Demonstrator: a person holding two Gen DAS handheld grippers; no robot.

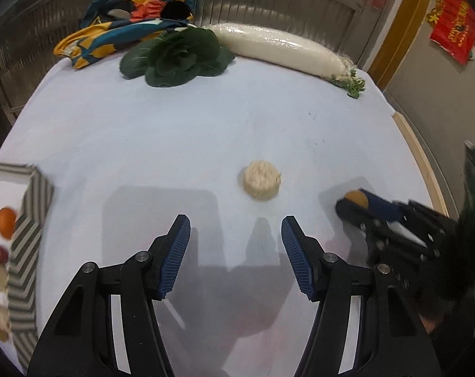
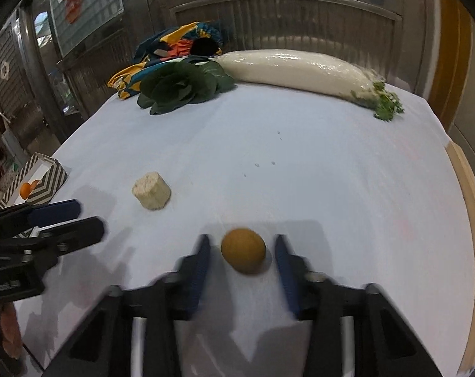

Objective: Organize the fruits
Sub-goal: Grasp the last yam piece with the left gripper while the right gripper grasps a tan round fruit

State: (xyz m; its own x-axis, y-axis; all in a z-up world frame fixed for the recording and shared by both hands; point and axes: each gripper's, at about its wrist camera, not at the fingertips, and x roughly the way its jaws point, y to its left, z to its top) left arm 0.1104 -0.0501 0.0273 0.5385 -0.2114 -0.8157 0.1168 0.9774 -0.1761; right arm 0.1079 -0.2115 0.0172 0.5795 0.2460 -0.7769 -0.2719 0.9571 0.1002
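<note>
White-clothed table (image 2: 300, 172) — steel shutters (image 2: 284, 22) behind

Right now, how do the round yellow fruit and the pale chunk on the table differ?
The yellow fruit is smooth and round; the pale chunk is rough, stubby and flat-topped. The fruit sits between the open right claw's fingers, apparently untouched; the chunk lies free ahead of the open left claw. Both rest on the white table.
</note>
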